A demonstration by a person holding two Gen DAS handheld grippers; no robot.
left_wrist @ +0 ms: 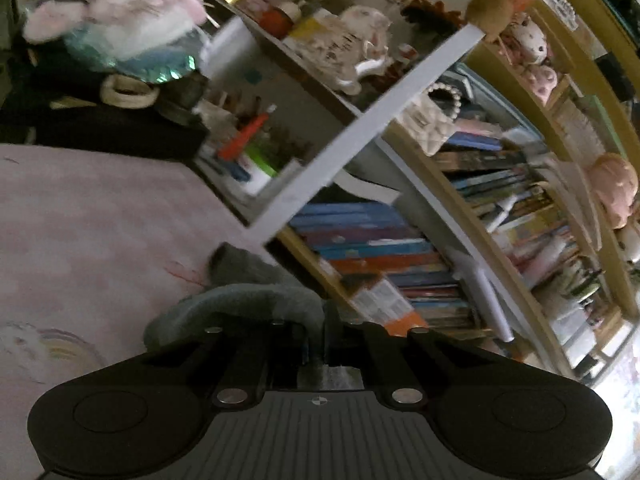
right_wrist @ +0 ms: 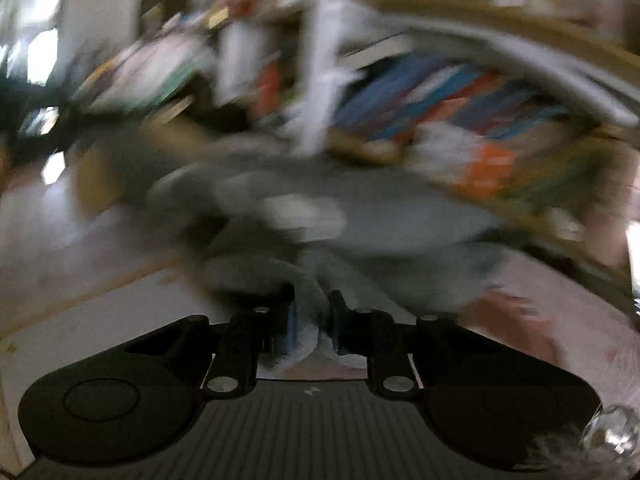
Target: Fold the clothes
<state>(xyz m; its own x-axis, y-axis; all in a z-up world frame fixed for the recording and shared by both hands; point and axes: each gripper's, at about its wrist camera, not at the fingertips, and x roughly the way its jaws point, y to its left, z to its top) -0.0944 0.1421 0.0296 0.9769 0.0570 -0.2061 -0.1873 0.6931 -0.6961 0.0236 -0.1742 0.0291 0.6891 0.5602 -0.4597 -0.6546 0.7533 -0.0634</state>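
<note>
My left gripper (left_wrist: 320,332) is pinched fully together on an edge of the grey garment (left_wrist: 244,300), whose soft fabric bunches in a roll just ahead of the closed jaws and trails away onto the pink rug (left_wrist: 92,232) with its faint rainbow print. Beyond it stands a white-framed shelf unit (left_wrist: 360,128) and a wooden bookcase (left_wrist: 472,216) packed with books laid on their sides, plush toys sitting on the upper boards. My right gripper (right_wrist: 310,320) has its jaws drawn in narrow, with a fold of the same grey garment (right_wrist: 360,216) caught between the fingers (right_wrist: 340,312), the cloth pressed up against both pads. The rest of the garment spreads out in front of that gripper, low over the pale floor, though this view is heavily smeared and I cannot make out its shape. Behind it the bookcase shows only as streaks of colour.
</note>
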